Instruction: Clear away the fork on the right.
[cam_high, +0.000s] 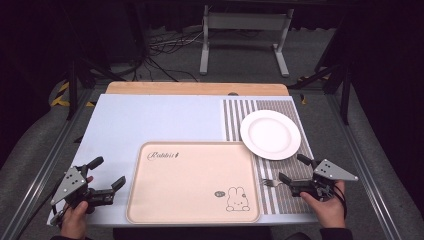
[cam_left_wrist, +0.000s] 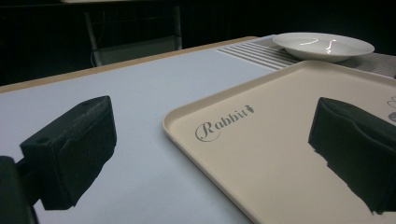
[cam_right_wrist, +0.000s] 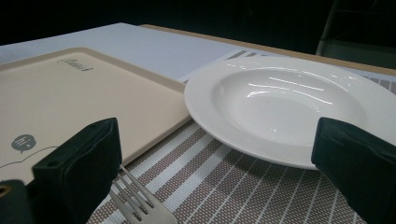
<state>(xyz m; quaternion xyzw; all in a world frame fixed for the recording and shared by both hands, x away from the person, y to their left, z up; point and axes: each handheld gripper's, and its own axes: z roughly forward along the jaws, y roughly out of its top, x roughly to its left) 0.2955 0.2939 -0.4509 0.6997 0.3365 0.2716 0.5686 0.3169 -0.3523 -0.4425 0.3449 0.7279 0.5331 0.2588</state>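
A: Right gripper (cam_high: 295, 169)?
B: Spread wide, gripping nothing. Fork (cam_high: 270, 183) lying by its left jaw, tines toward the tray (cam_high: 150, 200). White plate (cam_high: 270, 134) just ahead, on the striped placemat (cam_high: 285, 197).
A: Left gripper (cam_high: 107, 174)?
B: Also spread, empty, low over the pale blue mat (cam_high: 150, 120), tray edge between its jaws.

A wooden table (cam_high: 197, 88) carries a pale blue sheet (cam_high: 150, 120) across most of its top. On the right lies a striped placemat (cam_high: 287, 172), with a white plate (cam_high: 270, 134) at its far end and a fork (cam_high: 269, 182) near, seemingly flat. A beige tray (cam_high: 192, 182) sits near centre, its right edge touching the mat.
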